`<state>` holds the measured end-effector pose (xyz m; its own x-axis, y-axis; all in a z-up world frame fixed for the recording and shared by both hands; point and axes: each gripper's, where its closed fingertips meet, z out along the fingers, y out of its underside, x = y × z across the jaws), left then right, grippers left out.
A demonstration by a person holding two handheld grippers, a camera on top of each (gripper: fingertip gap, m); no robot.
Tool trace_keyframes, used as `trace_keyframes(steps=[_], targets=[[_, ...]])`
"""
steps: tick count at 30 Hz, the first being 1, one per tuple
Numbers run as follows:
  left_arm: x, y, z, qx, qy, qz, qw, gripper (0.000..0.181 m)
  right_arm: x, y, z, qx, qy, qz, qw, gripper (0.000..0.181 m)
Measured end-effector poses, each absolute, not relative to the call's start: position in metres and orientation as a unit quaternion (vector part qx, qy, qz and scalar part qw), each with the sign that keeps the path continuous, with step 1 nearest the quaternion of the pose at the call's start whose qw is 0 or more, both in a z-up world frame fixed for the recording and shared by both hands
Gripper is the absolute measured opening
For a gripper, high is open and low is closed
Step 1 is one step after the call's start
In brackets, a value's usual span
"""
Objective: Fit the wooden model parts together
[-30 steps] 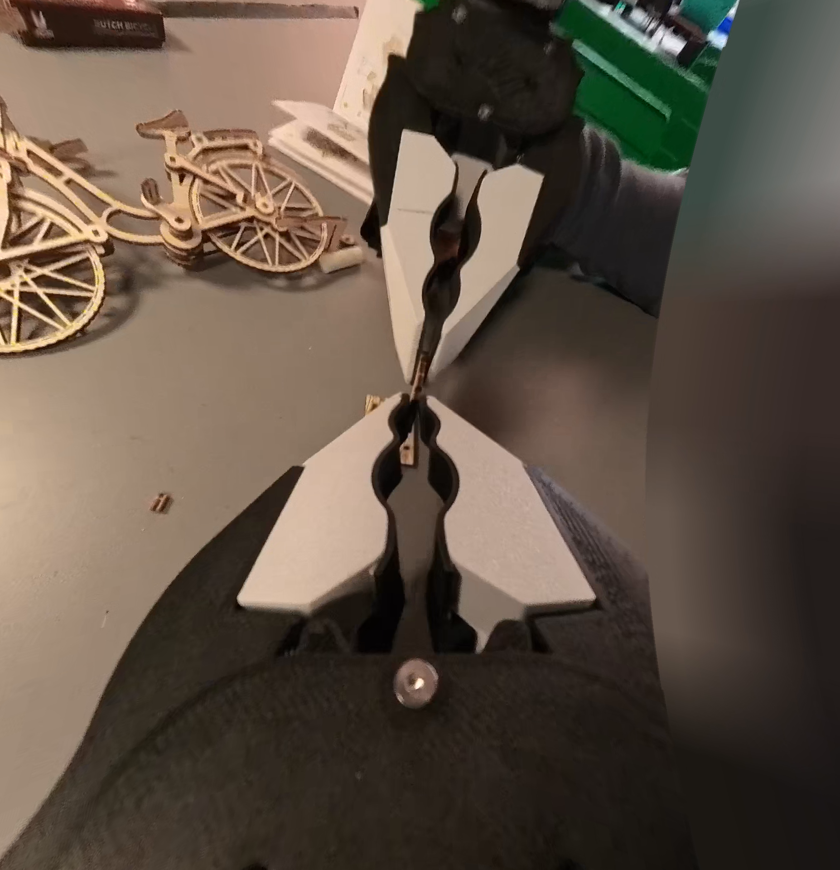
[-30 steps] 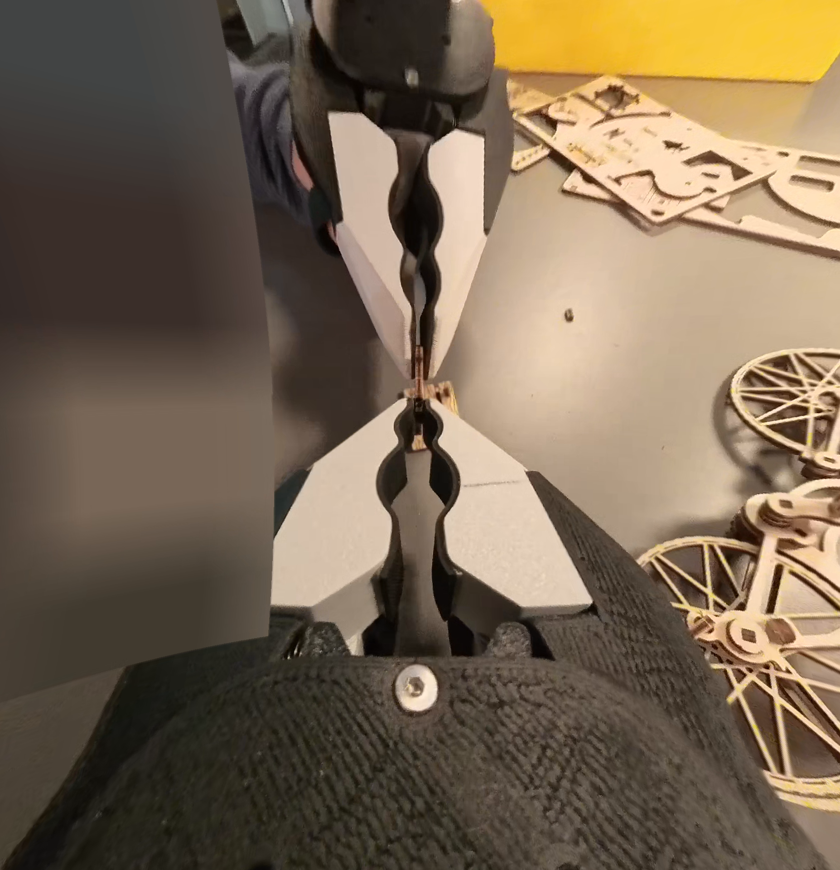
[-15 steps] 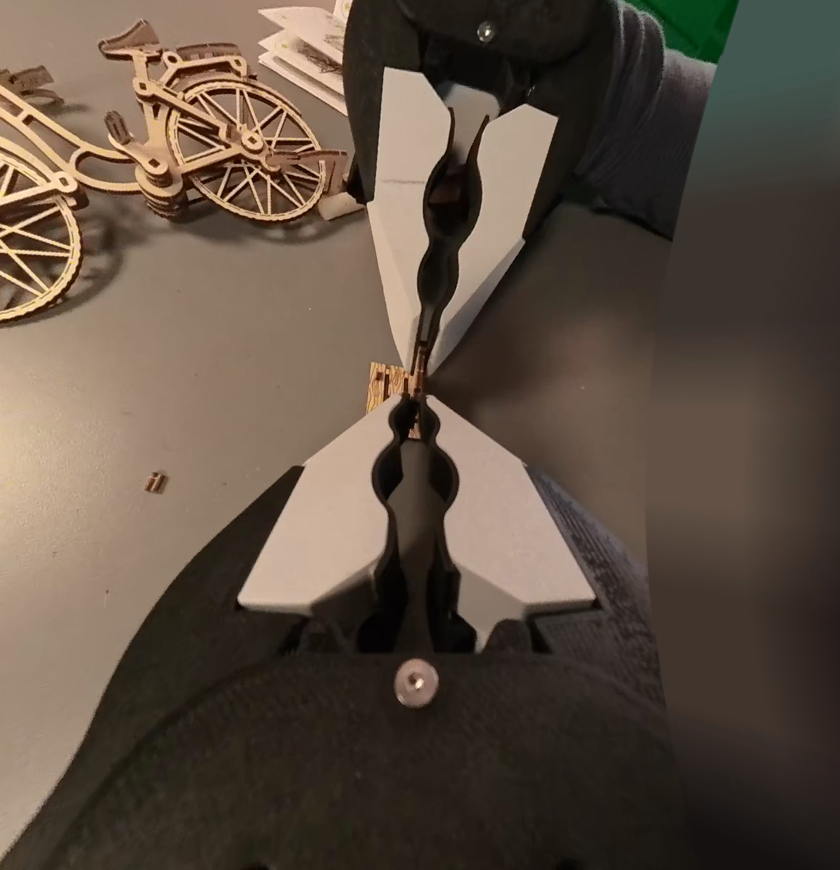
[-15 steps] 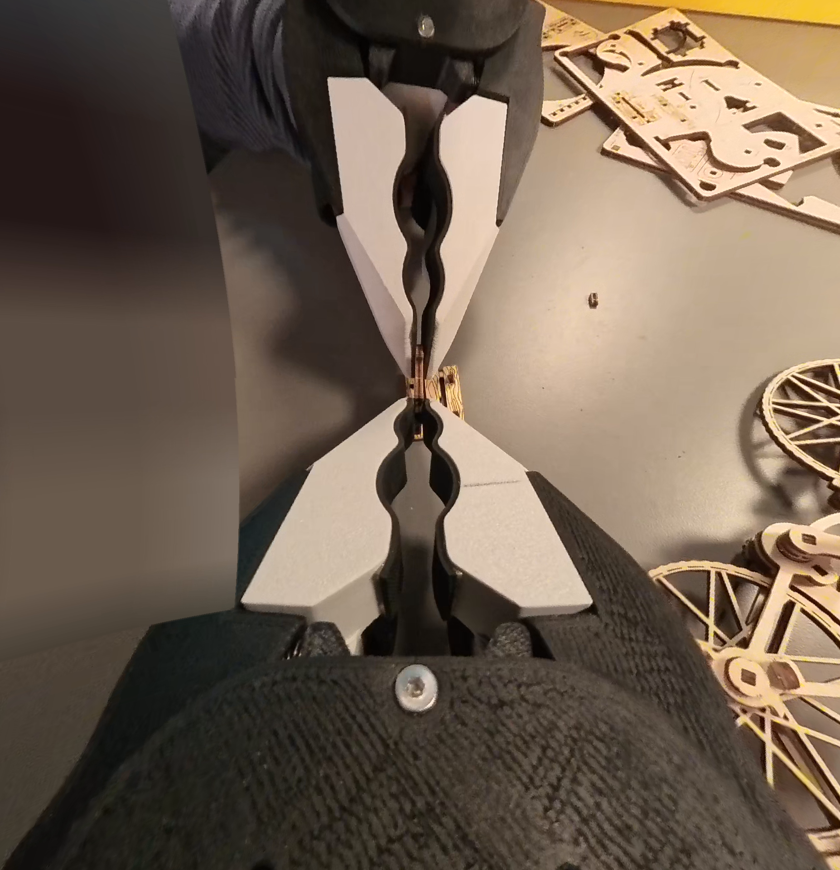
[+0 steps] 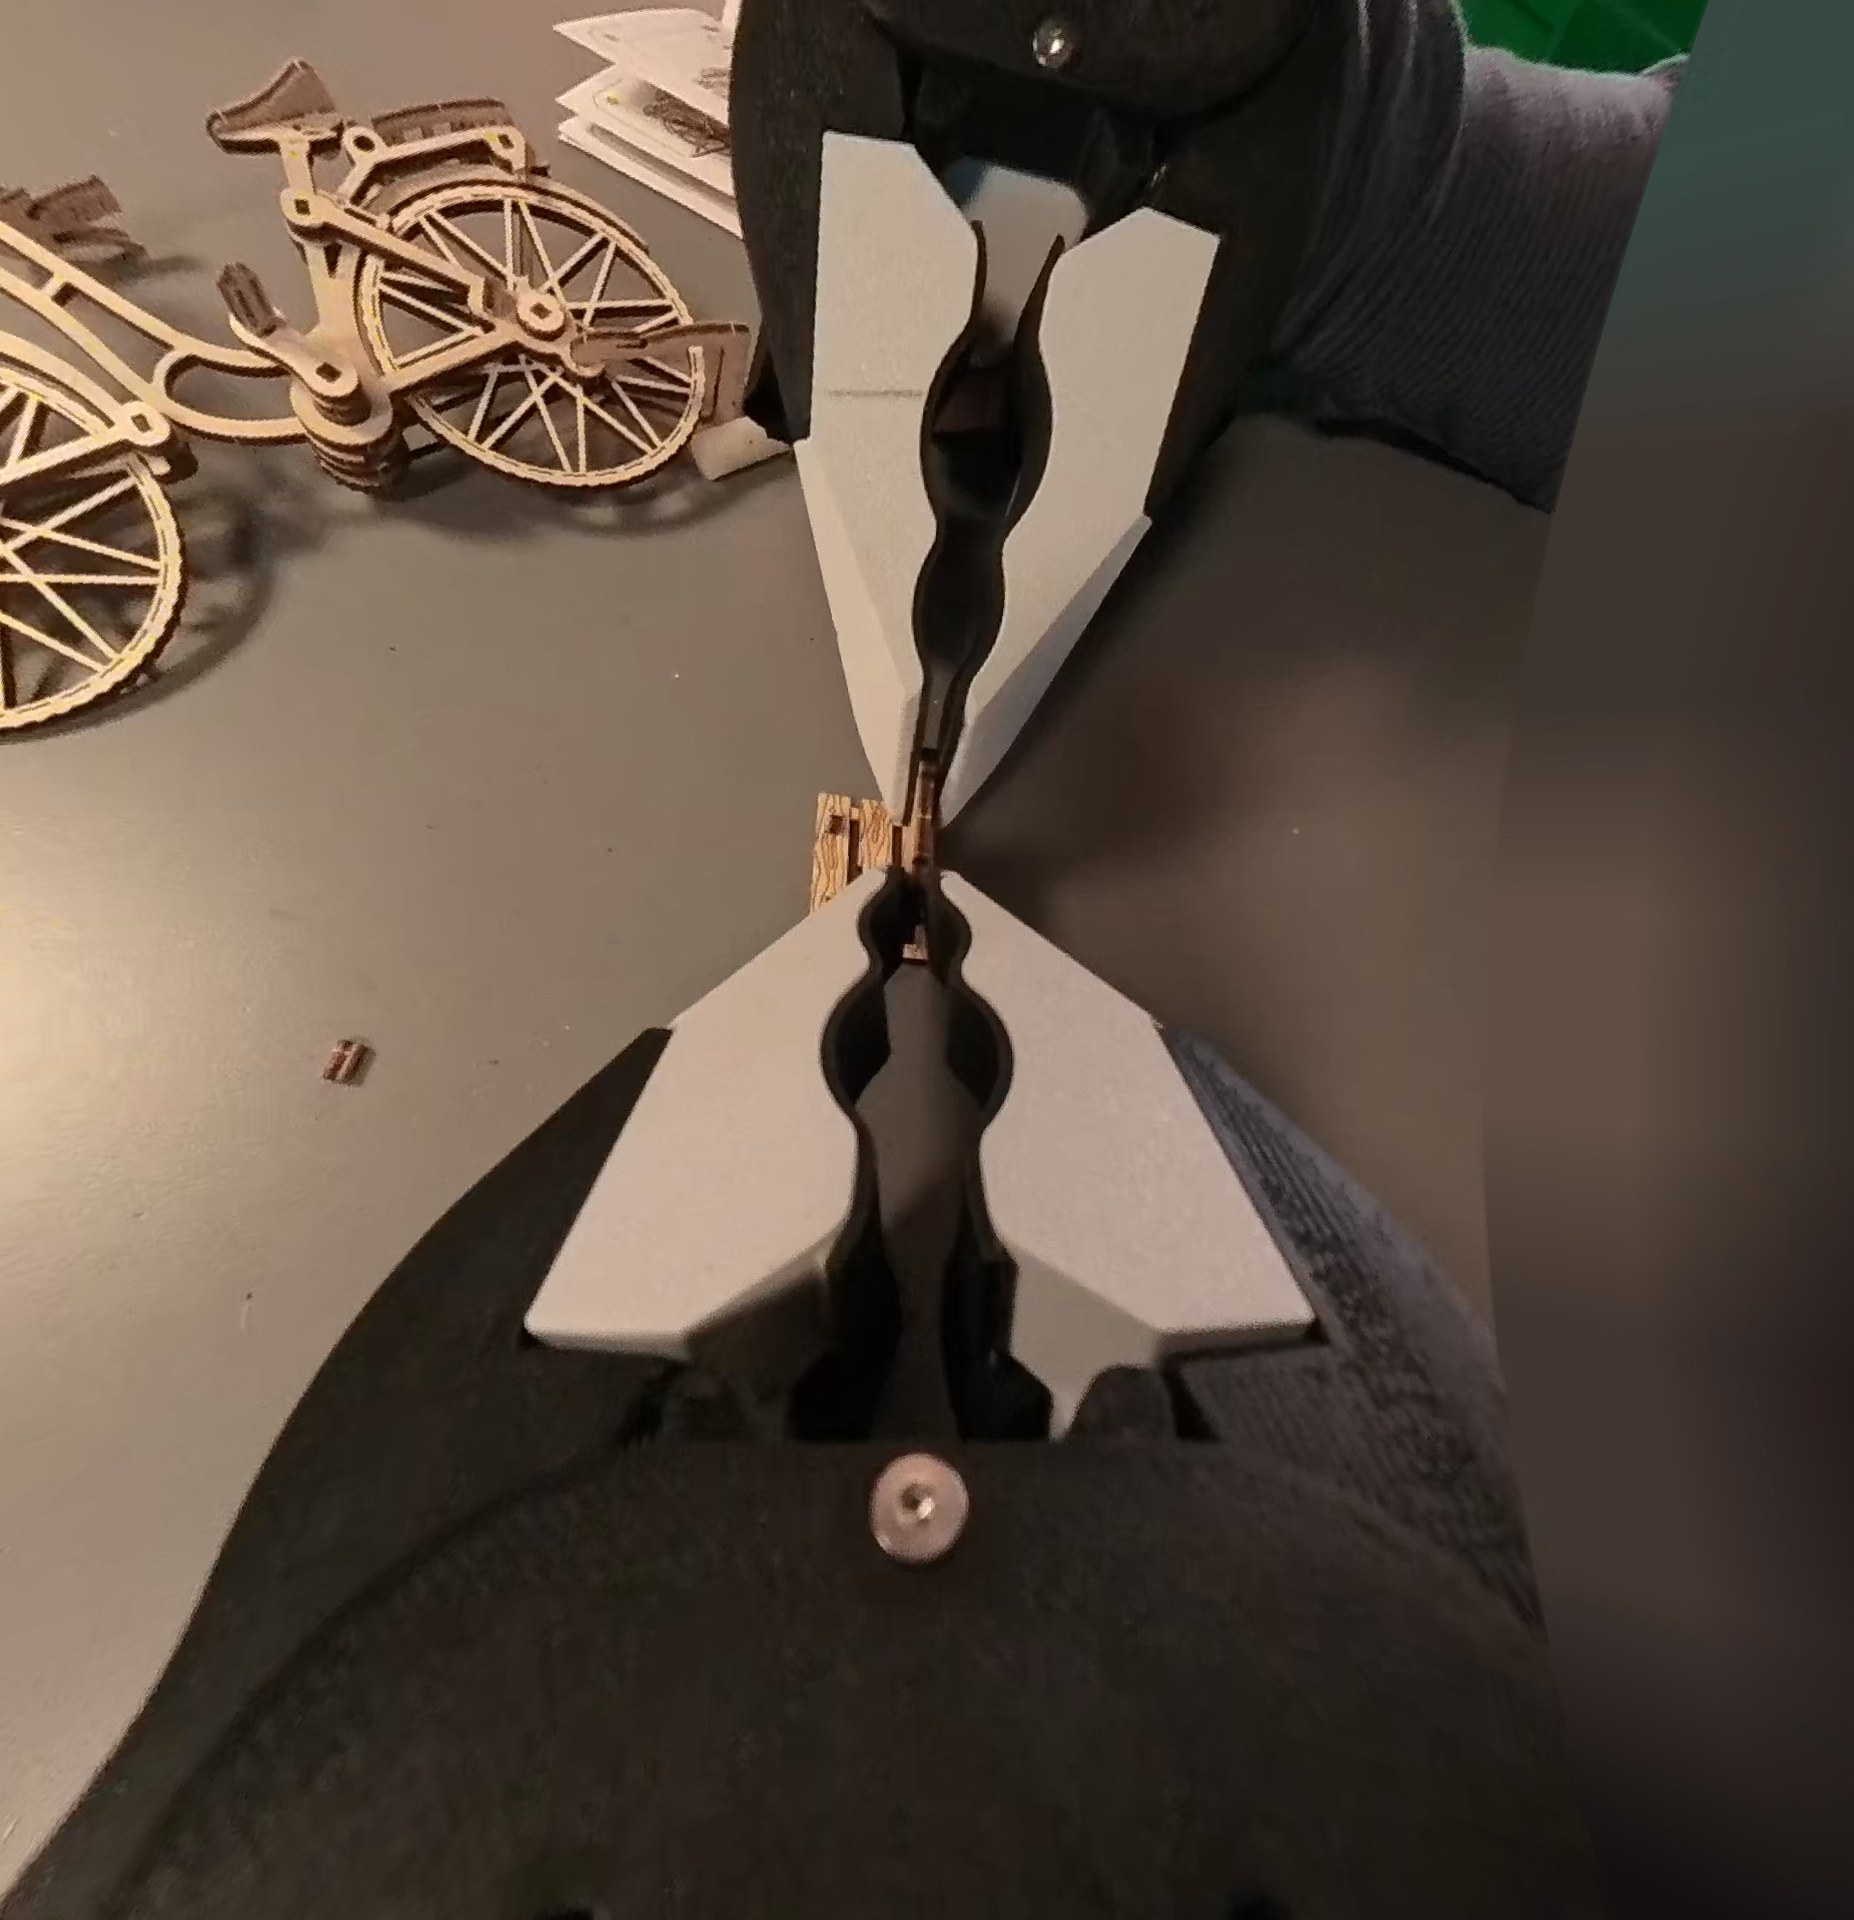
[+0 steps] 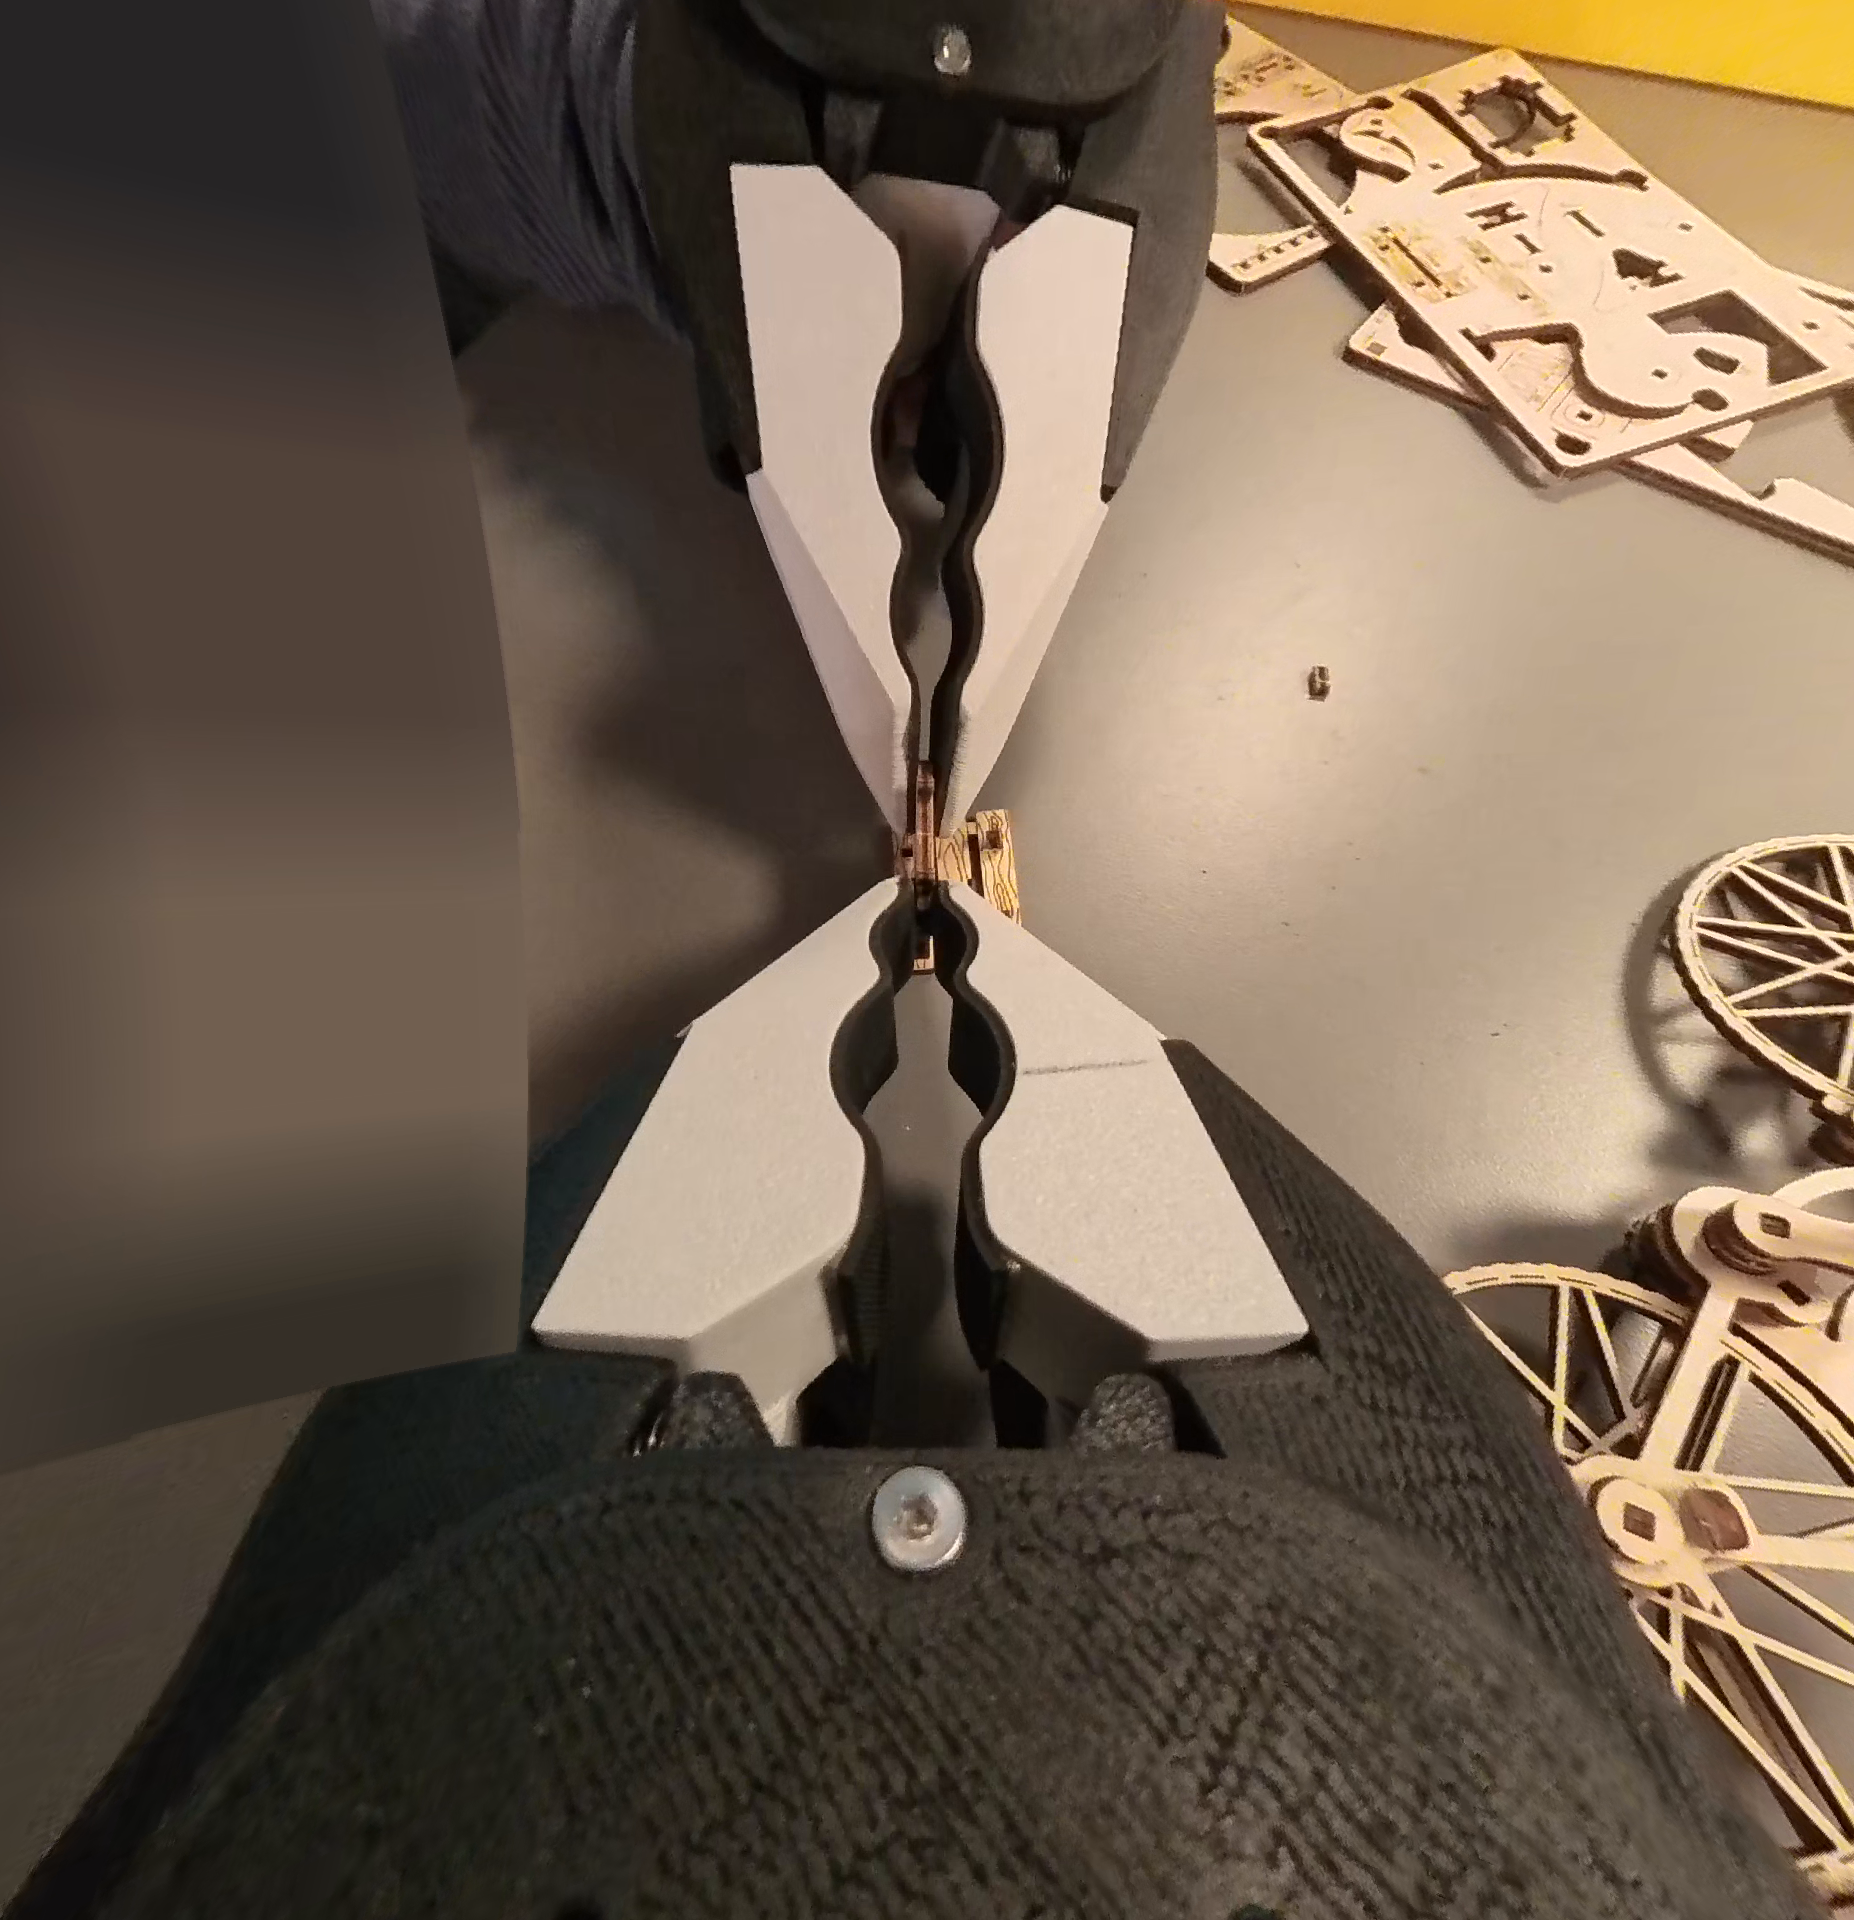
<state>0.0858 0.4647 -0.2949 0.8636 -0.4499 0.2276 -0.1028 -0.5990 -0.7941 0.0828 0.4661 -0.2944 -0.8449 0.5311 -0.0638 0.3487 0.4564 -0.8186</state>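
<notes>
Left wrist view, left to right. Far left of the left tongs (image 5: 915, 902), on the grey table (image 5: 487, 883): two assembled wooden bicycles (image 5: 383, 343), lying flat, well apart from the tips. Small dark wood scrap (image 5: 347, 1060) on the table, left of the left tongs' body. White booklet pages (image 5: 653, 135) at the top, left of the right tongs' housing.

Centre: left tongs clamped together on a thin wooden part (image 5: 915, 940), its end showing in the gap just behind the tips. Right tongs (image 5: 925, 764) come in tip-to-tip from the far side, also pinched together on a thin wooden part (image 5: 918, 821). The two parts meet between the tips; a small grain-patterned wooden piece (image 5: 838, 847) sticks out just left of the joint. Cannot tell if the joint is seated. Dark sleeve (image 5: 1422, 260) behind the right tongs.

Right wrist view, left to right. Left tongs (image 6: 921, 748) opposite, right tongs (image 6: 921, 902) near, both closed on the parts at the joint (image 6: 921, 831); the patterned piece (image 6: 990, 857) is just right of the tips. Further right: dark speck (image 6: 1318, 682) on the table, punched-out wooden sheets (image 6: 1525, 270) up top, bicycle wheels (image 6: 1785, 1039) at the right edge.
</notes>
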Motion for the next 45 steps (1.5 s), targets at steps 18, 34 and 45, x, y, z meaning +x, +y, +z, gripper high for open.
trace_keyframes(steps=[18,34,45], targets=[[0.0885,0.4624,-0.2922,-0.867,0.16,-0.175,0.438,0.001,0.0845,0.4639,-0.2907,-0.238,-0.849,0.46,0.11,0.001],[0.0877,0.4627,-0.2957,-0.872,0.168,-0.145,0.436,0.001,0.0831,0.4648,-0.293,-0.235,-0.853,0.454,0.106,0.001],[0.0879,0.462,-0.2966,-0.873,0.17,-0.148,0.432,0.001,0.0838,0.464,-0.2942,-0.231,-0.856,0.451,0.107,0.001]])
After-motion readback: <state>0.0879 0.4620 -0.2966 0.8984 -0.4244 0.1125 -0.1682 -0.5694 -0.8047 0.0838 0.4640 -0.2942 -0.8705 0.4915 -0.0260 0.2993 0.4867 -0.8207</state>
